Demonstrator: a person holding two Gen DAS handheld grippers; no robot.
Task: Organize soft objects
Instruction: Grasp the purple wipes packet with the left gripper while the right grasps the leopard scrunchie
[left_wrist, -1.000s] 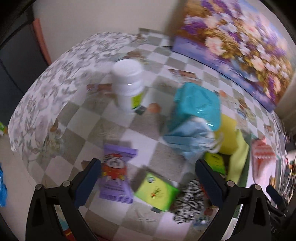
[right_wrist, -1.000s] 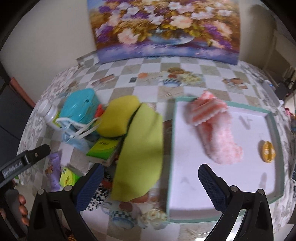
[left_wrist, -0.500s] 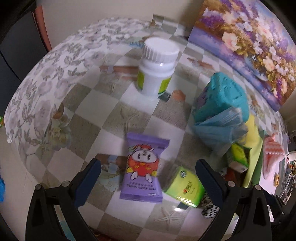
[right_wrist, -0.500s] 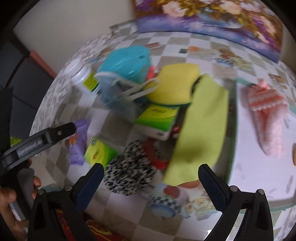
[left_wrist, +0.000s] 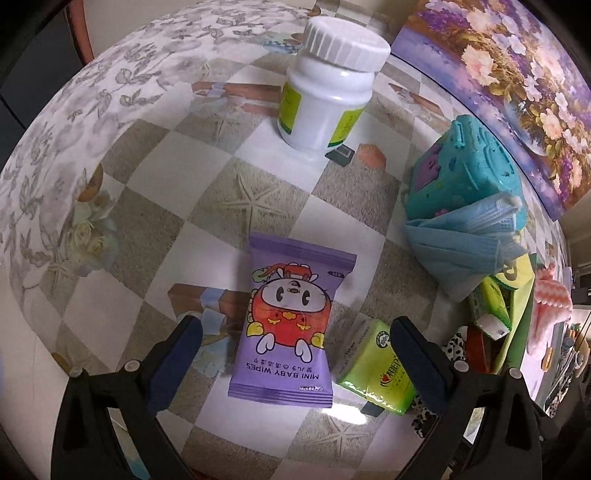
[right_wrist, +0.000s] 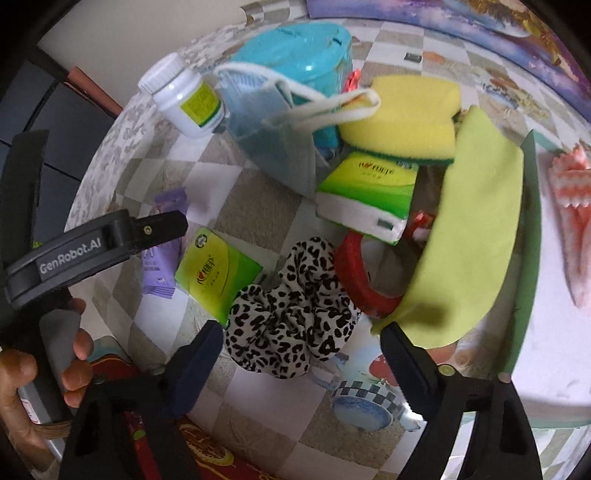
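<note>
1. The soft things lie crowded on the checkered worktop (left_wrist: 236, 155), well placed for picking one at a time. A tray (right_wrist: 532, 229) at the right edge of the right wrist view already holds a pink knitted slipper (right_wrist: 572, 206), so it looks like the collecting place.
2. The purple wipes packet (left_wrist: 291, 321) lies flat and alone between the left gripper's (left_wrist: 291, 354) fingers. A green tissue pack (left_wrist: 376, 365) sits just beside it, partly under the right-hand finger.
3. The left gripper is wide apart and grips nothing; neither pad touches the packet. It points steeply down, and a hand (right_wrist: 44, 362) holding its handle shows at the left of the right wrist view.
4. The leopard-print scrunchie (right_wrist: 295, 314) lies bunched between the right gripper's (right_wrist: 303, 358) fingers, touching a red band (right_wrist: 362, 280) and near a lime-green cloth (right_wrist: 476, 229).
5. The right gripper's jaws are closing around the scrunchie, but the pads do not yet press it, so nothing is held. It too points steeply down.
6. Further back, a face mask (right_wrist: 273, 122) drapes against a teal box (right_wrist: 295, 51), with a yellow sponge (right_wrist: 406, 114) and a white bottle (left_wrist: 328, 77), which is hard and probably stays put.
</note>
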